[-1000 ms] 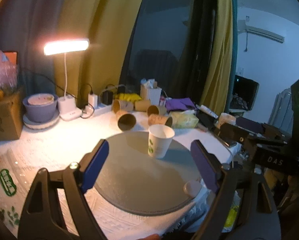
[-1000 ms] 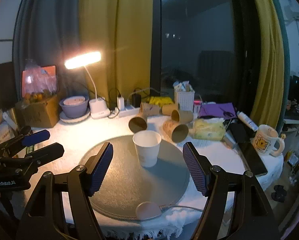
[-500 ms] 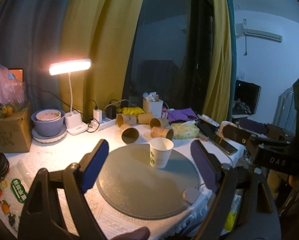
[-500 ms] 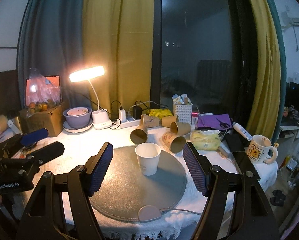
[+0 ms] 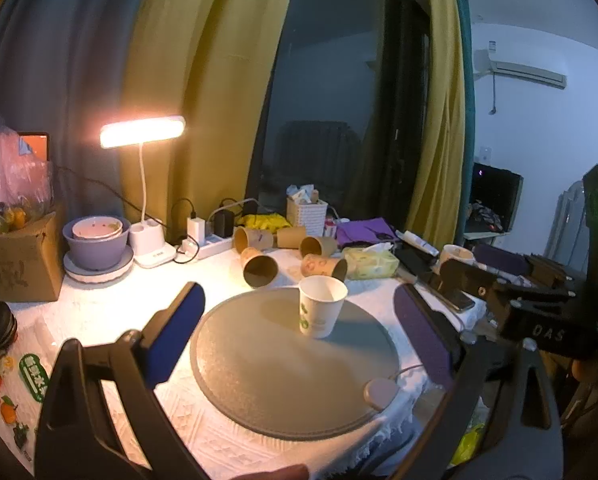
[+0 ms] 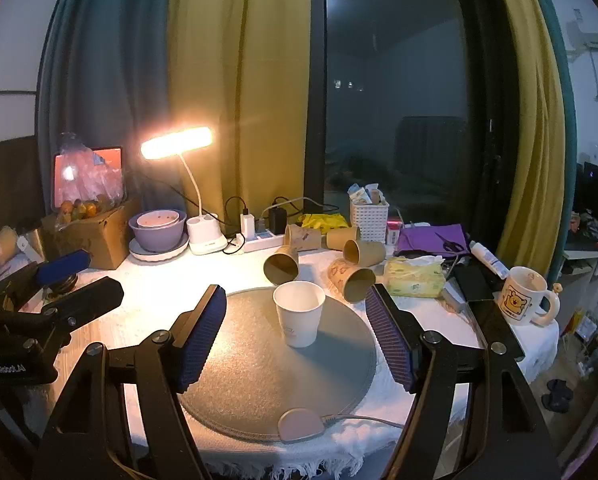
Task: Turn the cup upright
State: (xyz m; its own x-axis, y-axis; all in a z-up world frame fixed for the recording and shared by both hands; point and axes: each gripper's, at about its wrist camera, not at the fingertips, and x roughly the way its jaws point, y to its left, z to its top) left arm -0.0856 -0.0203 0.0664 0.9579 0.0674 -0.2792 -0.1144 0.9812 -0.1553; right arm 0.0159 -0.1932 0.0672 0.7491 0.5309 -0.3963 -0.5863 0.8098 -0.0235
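White paper cup (image 6: pixel 299 313) being seen upright on round grey mat (image 6: pixel 255 364), mouth up, nothing visible inside. Both grippers being held back with jaws apart, gripping nothing: left gripper (image 5: pixel 299 340), right gripper (image 6: pixel 297 336). Cartoon mug (image 6: pixel 523 295) only being shown clearly in right view.

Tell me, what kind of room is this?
Probably a room in someone's home, maybe a bedroom or living room. A cluttered table stands by a curtained window at night, with a desk lamp, a cartoon mug and an air conditioner on the wall.
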